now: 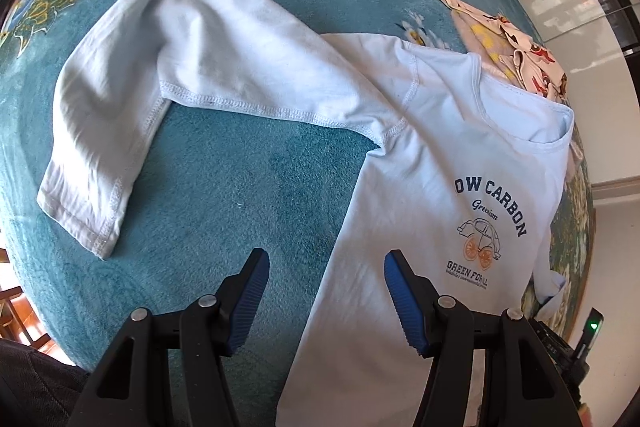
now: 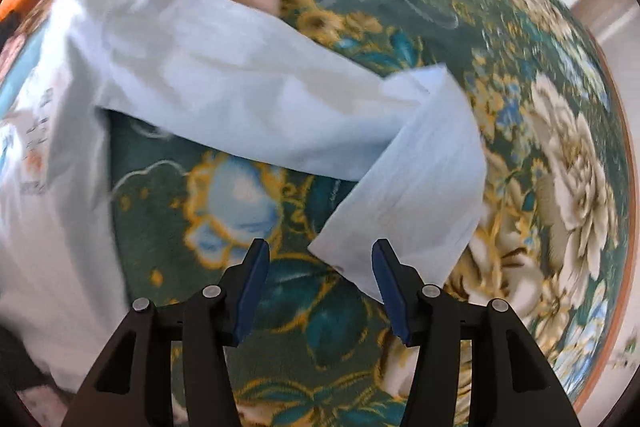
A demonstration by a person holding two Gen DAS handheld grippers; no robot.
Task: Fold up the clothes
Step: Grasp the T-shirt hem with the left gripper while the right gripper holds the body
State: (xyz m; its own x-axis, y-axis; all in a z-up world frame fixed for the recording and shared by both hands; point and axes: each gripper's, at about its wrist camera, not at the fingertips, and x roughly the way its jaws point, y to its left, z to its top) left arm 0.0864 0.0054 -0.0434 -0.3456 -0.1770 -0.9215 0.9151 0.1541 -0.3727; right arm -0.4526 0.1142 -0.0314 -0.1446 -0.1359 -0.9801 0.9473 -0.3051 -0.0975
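Left wrist view: your left tool (image 1: 326,263) hangs released, straddling the side edge of the pale blue shirt (image 1: 420,195), spread flat on the teal floral blanket (image 1: 224,163); one sleeve (image 1: 132,95) bends leftward. Right wrist view: your right tool (image 2: 320,253) is likewise released, poised at the other sleeve's cuff (image 2: 400,219).

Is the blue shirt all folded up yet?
No. The shirt lies spread on the blanket, print up, both long sleeves sticking out, bent.
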